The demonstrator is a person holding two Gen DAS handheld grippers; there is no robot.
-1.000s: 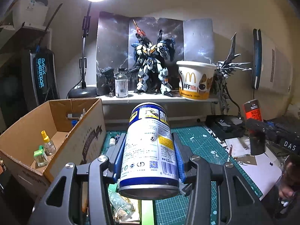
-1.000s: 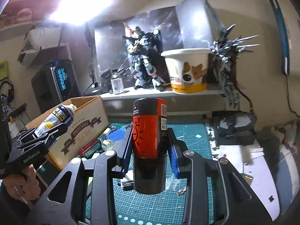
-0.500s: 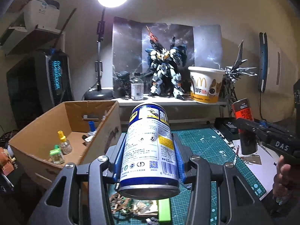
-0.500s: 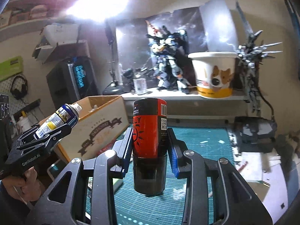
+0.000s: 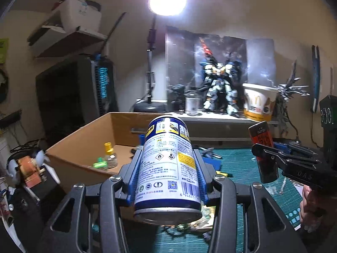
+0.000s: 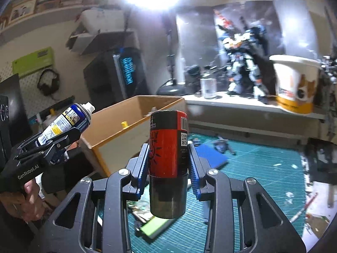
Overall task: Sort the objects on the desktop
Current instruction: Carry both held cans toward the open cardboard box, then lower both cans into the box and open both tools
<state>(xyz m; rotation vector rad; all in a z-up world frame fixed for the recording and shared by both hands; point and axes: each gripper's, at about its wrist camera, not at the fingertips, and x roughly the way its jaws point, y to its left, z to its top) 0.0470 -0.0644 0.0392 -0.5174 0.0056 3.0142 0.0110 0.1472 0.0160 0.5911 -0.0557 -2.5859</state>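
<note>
Both cans swinging left toward the box

The left gripper [image 5: 167, 172] clamps the blue-and-white spray can [image 5: 168, 168]; the right gripper [image 6: 167, 166] pinches the red-and-black can [image 6: 167, 147]. Since a second ago the cardboard box [image 5: 84, 147] has slid from nine toward eleven o'clock, so a drop-off looks close.

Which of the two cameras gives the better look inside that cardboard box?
The left wrist view. It looks down over the rim of the cardboard box onto its floor, where a small yellow-capped bottle stands. The right wrist view shows mostly the box's outer side, with only the yellow cap peeking above the rim.
</note>
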